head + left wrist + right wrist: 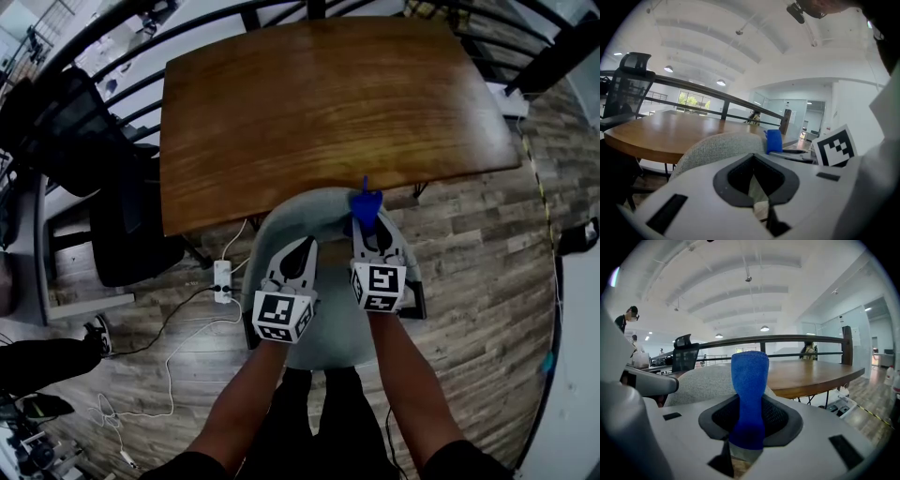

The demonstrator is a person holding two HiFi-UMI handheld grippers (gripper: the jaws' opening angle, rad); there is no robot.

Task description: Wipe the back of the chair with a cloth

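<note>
The chair's grey fabric back [298,212] curves below the wooden table [309,103], its top edge toward the table. My right gripper [368,228] is shut on a blue cloth [366,202], which stands up out of the jaws at the backrest's top right edge. In the right gripper view the cloth [750,385] rises in front of the grey back [701,380]. My left gripper [303,249] hovers over the backrest's middle, shut, with nothing in it. From the left gripper view the grey back [717,145] lies just ahead and the cloth [774,140] to the right.
A black office chair [112,197] stands left of the table. A white power strip [222,281] and cables lie on the wood floor at the left. A dark railing [112,37] runs behind the table. A shoe [98,335] shows at far left.
</note>
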